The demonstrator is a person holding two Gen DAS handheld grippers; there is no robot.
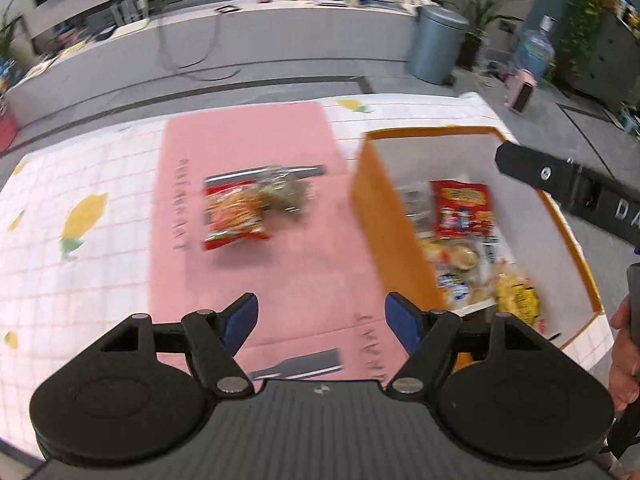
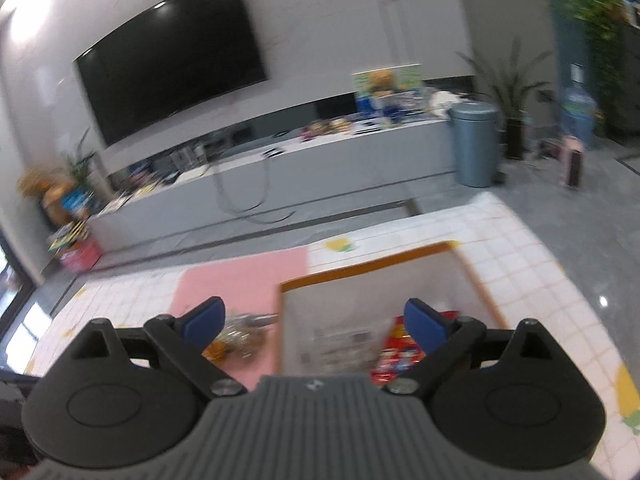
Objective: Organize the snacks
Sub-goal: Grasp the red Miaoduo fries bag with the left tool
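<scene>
Left tongs [image 1: 321,316] stand wide, nothing between them, above the pink mat [image 1: 256,264]. Right tongs [image 2: 314,320] likewise wide and empty. A red-orange snack packet [image 1: 234,216] lies on the mat beside a clear packet [image 1: 286,190]; further packets fill the orange-rimmed white box [image 1: 472,152] on the checked table [image 1: 80,280].

Behind your table: big black TV [image 2: 172,56] on the wall, long grey console [image 2: 280,172] w/ clutter below it, blue-grey bin [image 2: 474,144] beside potted plant [image 2: 512,92]; pink speaker [image 1: 520,92] on floor.
</scene>
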